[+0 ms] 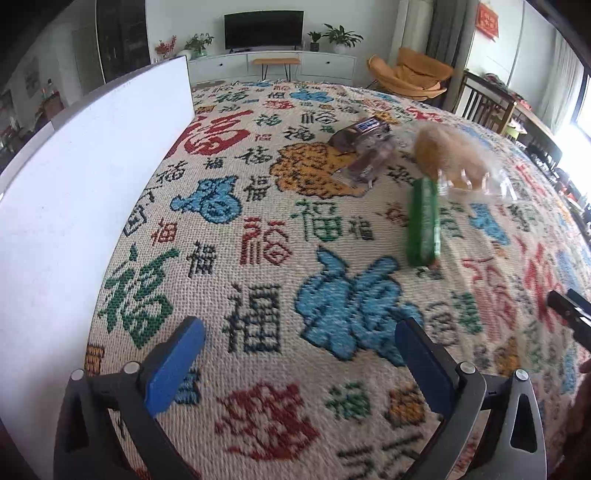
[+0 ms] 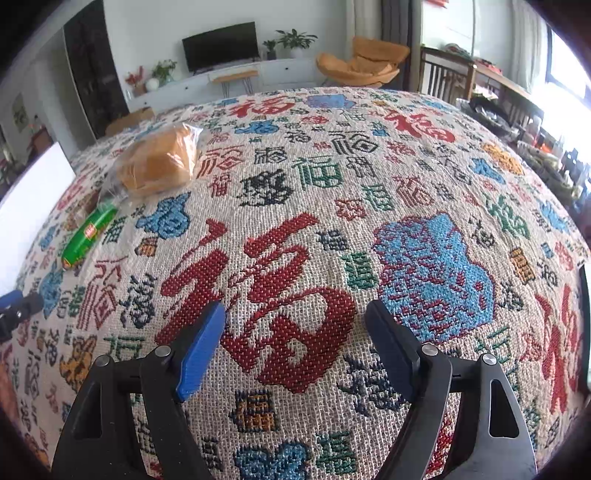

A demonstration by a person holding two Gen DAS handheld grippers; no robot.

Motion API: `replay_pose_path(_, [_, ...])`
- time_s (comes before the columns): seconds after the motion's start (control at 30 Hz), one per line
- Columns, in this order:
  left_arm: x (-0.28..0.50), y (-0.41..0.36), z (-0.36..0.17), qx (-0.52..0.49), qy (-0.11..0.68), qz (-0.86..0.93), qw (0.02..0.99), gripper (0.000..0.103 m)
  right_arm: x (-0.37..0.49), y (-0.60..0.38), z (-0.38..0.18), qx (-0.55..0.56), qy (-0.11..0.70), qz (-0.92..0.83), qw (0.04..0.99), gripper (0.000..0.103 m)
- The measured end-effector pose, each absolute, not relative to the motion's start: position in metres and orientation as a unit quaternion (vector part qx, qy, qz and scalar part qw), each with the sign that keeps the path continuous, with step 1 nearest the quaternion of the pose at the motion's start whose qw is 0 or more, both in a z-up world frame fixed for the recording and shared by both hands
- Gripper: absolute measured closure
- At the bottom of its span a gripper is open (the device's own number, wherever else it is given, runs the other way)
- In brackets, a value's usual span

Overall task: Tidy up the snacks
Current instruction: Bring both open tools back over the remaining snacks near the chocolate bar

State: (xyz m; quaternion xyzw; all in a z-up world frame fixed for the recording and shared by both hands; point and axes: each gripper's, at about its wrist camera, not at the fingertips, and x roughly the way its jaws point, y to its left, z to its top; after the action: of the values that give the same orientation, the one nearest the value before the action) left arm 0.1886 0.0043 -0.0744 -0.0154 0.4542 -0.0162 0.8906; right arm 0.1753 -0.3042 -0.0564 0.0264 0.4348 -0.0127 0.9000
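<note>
Left gripper [image 1: 299,343]: jaws spread wide, nothing between the blue pads [image 1: 173,363], hovering over the woven cloth [image 1: 258,229]. Right gripper [image 2: 295,336]: jaws likewise wide apart and empty, blue pad [image 2: 199,350] on its left finger, the other finger dark; beneath the gap lies a large red character in the cloth pattern.

Each tong shows at the edge of the other's view: the right one as a dark tip at the right margin of the left wrist view, the left one as a blue-and-black tip at the left margin of the right wrist view.

Snacks, all resting on the cloth, well ahead of the left gripper and to its right:
- green packet [image 1: 423,225], long and narrow, lying roughly lengthwise away from the camera; nearest of the three. In the right wrist view it sits far to the left.
- bagged bread [image 1: 447,158], golden loaf in clear plastic, just behind the green packet; the bag's loose end touches or overlaps the packet's far end. Motion blur in the left view softens its outline.
- dark brown wrapped snack [image 1: 364,147], clear wrapper, label unreadable, just left of the bread.

White box wall [image 1: 92,166] stands upright along the left side of the cloth, well apart from the snacks.

Background: television [image 1: 264,29] on a white cabinet, potted plants, orange chair [image 1: 410,75].
</note>
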Motion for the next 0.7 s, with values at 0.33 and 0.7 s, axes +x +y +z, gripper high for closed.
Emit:
replay_pose_path(0.33, [0.1894,0.0040,-0.0760,-0.014,0.448,-0.014,0.894,0.000,0.1749,-0.3009,-0.0576,0.012,0.439,-0.018,0.898,0.020])
replay_pose_path(0.7, [0.1893,0.0037,-0.0759,-0.013,0.448,-0.014,0.894,0.000,0.1760,-0.3014,-0.0576,0.012,0.439,-0.018,0.898,0.020])
